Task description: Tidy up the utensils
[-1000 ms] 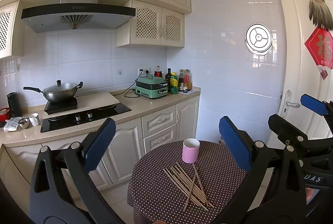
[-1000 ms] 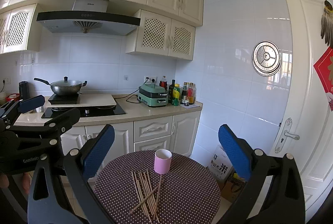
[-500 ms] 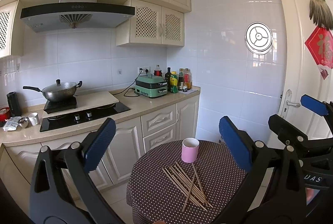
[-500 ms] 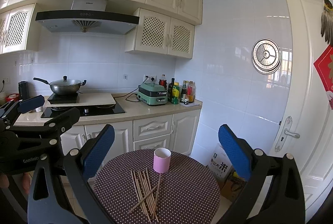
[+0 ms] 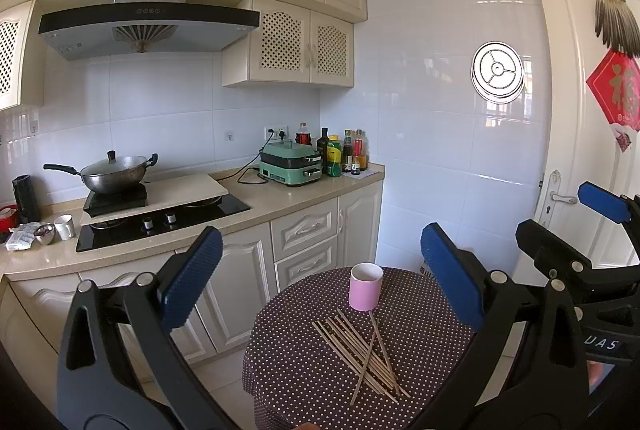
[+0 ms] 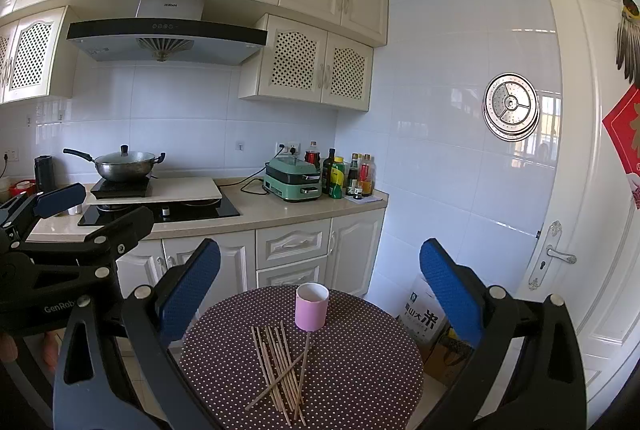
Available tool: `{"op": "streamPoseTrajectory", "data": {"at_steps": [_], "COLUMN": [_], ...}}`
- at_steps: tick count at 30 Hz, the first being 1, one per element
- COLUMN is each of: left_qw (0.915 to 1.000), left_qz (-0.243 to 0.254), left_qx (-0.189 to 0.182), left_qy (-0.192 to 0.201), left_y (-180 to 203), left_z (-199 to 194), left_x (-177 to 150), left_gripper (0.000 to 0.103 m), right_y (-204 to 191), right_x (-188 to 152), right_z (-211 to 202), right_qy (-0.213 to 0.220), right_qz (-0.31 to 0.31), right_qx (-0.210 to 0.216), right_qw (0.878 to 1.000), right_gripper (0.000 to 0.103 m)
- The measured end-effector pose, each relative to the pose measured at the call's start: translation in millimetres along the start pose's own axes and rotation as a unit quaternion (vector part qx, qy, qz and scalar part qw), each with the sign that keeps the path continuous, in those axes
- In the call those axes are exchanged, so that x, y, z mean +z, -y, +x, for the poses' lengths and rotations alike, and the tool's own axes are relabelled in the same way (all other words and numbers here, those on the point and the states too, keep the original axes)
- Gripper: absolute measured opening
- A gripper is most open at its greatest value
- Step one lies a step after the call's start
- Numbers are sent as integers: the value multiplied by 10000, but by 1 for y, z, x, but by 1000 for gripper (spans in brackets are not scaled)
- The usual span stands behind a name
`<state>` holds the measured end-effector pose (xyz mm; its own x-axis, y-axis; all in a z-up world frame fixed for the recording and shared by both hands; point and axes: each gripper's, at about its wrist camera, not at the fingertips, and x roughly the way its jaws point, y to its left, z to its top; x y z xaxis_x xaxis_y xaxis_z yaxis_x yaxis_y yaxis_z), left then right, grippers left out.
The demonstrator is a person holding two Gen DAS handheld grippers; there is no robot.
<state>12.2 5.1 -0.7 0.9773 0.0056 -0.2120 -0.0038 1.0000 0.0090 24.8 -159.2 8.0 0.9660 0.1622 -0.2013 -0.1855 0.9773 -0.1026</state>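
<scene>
Several wooden chopsticks lie in a loose pile on a round table with a dark dotted cloth. A pink cup stands upright just behind them. The pile and the cup also show in the right wrist view. My left gripper is open and empty, held high above and in front of the table. My right gripper is also open and empty, at about the same height. The right gripper shows at the right edge of the left wrist view.
A kitchen counter with a hob, a wok, a green cooker and bottles runs behind the table. A white door is at the right. A rice bag and a box sit on the floor beside the table.
Both views have shifted very slightly; the table and cup sit a little lower and nearer in frame. Both grippers stay open and empty.
</scene>
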Motion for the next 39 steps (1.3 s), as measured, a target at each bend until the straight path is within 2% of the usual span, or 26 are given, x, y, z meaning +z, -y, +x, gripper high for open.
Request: {"op": "streamPoseTrajectory", "data": {"at_steps": [28,39], "left_qw": [9999,9992], "left_qz": [-85,-25], "left_qx": [-18,-81], "left_qy": [-55,-393], "left_y": [-21,-19], "left_z": [8,36], "left_x": [-4,-13], "left_gripper": [97,97], "right_y": [-11,-5], "right_x": [2,-11], "right_z": [10,35], "right_qy": [-65,-443], "right_qz": [5,58], "right_qx": [-11,4], "right_qw": [10000,9990], "right_gripper": [96,96]}}
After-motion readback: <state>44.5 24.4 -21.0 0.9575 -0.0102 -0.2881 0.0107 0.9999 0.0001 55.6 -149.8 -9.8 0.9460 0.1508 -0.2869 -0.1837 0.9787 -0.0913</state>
